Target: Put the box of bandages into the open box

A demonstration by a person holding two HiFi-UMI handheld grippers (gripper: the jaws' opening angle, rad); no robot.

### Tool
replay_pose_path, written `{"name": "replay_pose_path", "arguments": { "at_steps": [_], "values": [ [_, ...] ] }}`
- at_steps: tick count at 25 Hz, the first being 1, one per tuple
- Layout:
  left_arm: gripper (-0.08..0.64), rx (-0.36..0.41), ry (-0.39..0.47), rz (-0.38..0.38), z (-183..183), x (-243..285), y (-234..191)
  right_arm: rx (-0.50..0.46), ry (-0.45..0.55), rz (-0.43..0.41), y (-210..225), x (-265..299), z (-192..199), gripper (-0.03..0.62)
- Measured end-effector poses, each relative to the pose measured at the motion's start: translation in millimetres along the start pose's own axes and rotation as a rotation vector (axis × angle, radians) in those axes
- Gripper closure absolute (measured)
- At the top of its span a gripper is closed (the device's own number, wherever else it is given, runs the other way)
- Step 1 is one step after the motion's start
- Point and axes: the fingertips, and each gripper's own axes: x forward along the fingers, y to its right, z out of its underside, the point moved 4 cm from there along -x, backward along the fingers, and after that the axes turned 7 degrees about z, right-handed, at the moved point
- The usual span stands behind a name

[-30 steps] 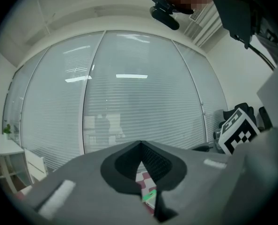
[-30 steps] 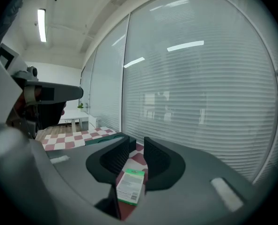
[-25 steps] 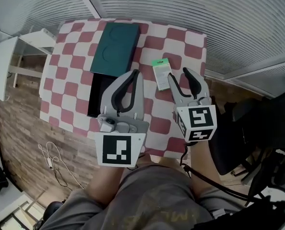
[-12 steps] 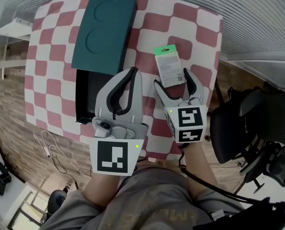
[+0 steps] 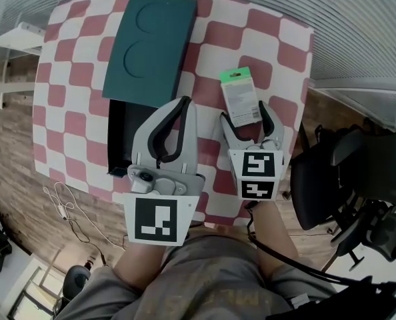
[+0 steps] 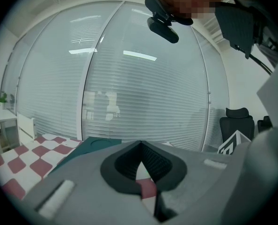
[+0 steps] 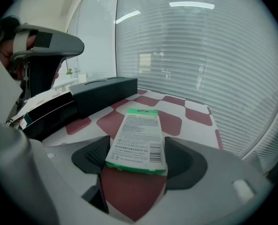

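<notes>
Green-trimmed flat bandage box — between ribbed pads of right tool.

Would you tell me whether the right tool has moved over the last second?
Yes: the right tool moved forward and left, now straddling the near end of the box of bandages.

Red-checked table on wood floor, white blinds behind, black chair alongside

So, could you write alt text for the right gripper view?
The right claw, jaws apart, straddles the near end of a green-edged bandage box lying flat on a red-and-white checked table. A dark lid sits farther left.
</notes>
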Motion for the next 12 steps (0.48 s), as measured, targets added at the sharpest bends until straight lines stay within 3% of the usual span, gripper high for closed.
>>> {"name": "replay_pose_path", "arguments": {
  "at_steps": [5,12],
  "values": [
    [0.56,0.025,0.018,-0.026,-14.3,-14.0,3.9,0.021,0.081,-0.018,4.5,-23.3,-22.9,0.206],
    [0.56,0.093,0.14,-0.112,-60.2,-46.3,23.3,-0.015,0.356,-0.052,17.1,-92.3,-99.2,0.206]
  ]
}}
